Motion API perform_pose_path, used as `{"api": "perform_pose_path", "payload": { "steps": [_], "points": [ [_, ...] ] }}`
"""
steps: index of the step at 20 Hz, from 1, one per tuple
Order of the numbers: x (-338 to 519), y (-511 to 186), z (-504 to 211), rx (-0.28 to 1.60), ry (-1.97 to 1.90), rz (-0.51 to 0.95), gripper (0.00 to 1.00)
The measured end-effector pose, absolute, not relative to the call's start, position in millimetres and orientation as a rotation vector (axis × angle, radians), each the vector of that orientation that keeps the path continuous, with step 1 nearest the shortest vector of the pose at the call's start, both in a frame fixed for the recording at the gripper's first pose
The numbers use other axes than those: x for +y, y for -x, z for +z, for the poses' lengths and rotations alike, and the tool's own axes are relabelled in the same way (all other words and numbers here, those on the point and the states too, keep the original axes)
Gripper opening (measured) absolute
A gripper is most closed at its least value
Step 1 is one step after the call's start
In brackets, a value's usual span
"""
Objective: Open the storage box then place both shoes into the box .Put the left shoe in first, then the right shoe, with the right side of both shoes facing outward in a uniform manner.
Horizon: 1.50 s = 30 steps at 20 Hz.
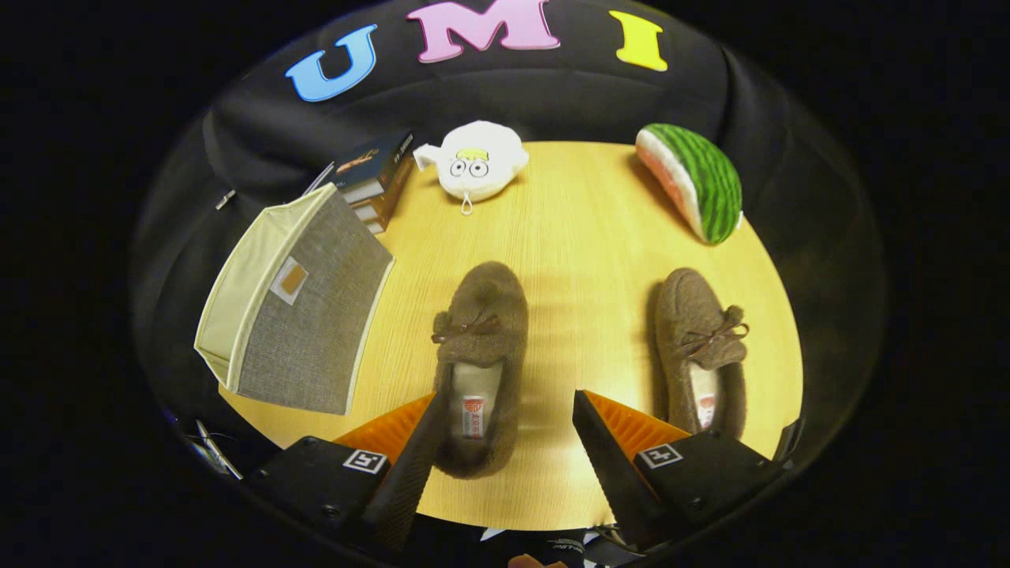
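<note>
Gripper view: hand-held gripper (505,442) has its fingers spread wide, clamped on nothing. Left shoe (480,367) lies between the fingers, heel end toward the camera, hugging the left finger; can't tell if they touch. Right shoe (701,351) sits beside the right finger, toe pointing away, parallel to the first. Both flat on the worktop (584,229), soles down.

Storage box (296,304) is on the left side of the worktop, near the left shoe, tilted with a grey woven panel facing up and a pale side wall showing. Can't tell from here whether that panel is the lid or a side, so I'd treat opening as not done.

Handling guess: shoes look like fuzzy slippers, so light, soft, collapsible. Toe and bow will squash and slip. Best hold is probably across the heel collar or the side wall at the opening, where the rim gives some stiffness. Box looks like fabric over board: light, likely to slide when pushed.

Clutter beyond the shoes: plush toy (477,162), watermelon slice (698,181), stacked books (379,177).
</note>
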<state>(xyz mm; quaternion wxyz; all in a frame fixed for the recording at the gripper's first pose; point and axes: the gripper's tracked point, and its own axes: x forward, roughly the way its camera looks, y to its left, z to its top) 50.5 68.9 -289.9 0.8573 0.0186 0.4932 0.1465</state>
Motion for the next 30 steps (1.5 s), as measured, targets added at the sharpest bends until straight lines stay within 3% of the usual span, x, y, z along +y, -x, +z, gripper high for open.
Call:
{"api": "perform_pose_path", "payload": {
  "steps": [7,8,9,13,15,17,22,30],
  "points": [
    [84,-86,-348,1.128,-0.047,0.367,0.96],
    [89,-87,-351,1.141,-0.071,0.383,0.91],
    [90,-85,-353,1.152,-0.087,0.395,0.70],
    [96,-84,-354,1.197,-0.200,0.395,0.30],
    [93,-87,-353,1.197,-0.246,0.380,0.15],
    [93,-85,-351,1.204,-0.268,0.379,0.07],
    [96,-91,-310,1.144,-0.367,0.327,0.05],
    [123,-94,-183,0.992,-0.552,0.305,0.05]
  ]
}}
